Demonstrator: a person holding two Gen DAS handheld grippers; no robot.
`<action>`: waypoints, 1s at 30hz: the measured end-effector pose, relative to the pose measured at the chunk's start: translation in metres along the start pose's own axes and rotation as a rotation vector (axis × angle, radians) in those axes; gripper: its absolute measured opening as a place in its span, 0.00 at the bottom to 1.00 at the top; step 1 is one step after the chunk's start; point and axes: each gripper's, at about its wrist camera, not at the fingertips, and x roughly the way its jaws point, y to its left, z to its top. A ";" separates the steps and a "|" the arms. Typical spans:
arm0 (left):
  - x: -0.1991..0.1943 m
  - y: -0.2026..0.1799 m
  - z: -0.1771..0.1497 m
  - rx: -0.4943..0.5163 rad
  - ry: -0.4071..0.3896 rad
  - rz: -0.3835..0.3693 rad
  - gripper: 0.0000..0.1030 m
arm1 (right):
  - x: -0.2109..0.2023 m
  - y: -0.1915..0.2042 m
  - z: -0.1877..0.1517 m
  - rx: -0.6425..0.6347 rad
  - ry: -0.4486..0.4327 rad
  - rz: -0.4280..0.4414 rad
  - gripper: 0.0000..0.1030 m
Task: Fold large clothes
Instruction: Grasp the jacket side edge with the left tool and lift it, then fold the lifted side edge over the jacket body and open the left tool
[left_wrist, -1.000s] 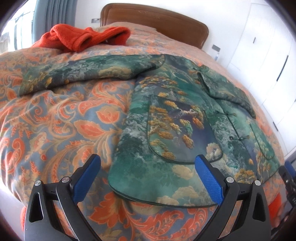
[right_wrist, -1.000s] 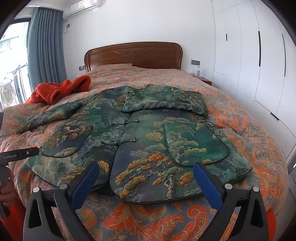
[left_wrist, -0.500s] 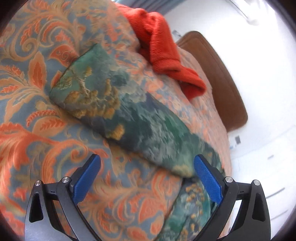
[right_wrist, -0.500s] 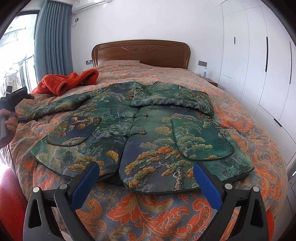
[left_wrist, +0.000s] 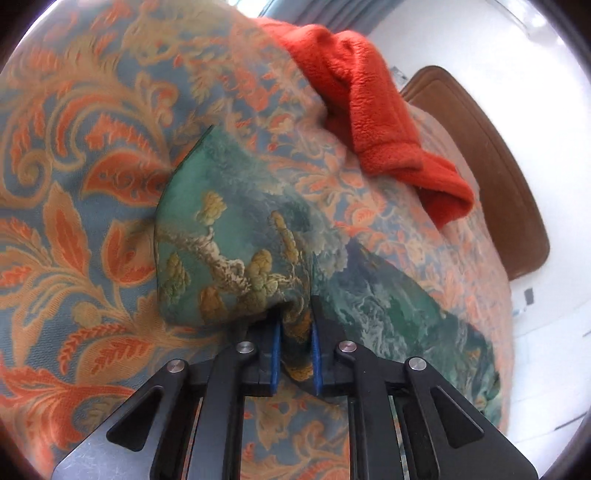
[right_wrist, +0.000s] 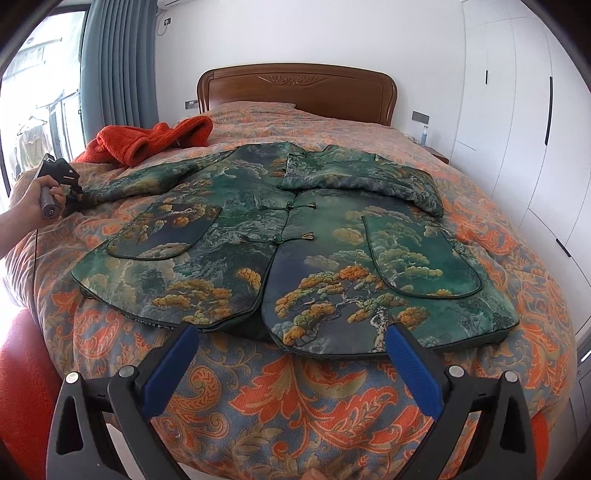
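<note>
A home bedroom: a made bed with wooden headboard, curtains, white wardrobes.

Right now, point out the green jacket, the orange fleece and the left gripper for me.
green jacket (right_wrist: 295, 236): right wrist view, on its buttoned front, chest area.
orange fleece (left_wrist: 373, 110): left wrist view, on the middle of the bunched cloth.
left gripper (left_wrist: 294, 325): left wrist view, between its fingertips, shut on the jacket's sleeve.
</note>
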 end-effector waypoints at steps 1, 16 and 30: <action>-0.008 -0.014 -0.002 0.050 -0.024 0.016 0.11 | 0.000 0.002 0.000 0.003 0.002 0.011 1.00; -0.070 -0.265 -0.168 0.995 -0.240 0.036 0.11 | -0.009 -0.008 -0.013 0.069 -0.012 0.062 1.00; -0.040 -0.263 -0.319 1.286 -0.047 0.022 0.82 | -0.015 -0.045 -0.032 0.160 -0.004 0.038 1.00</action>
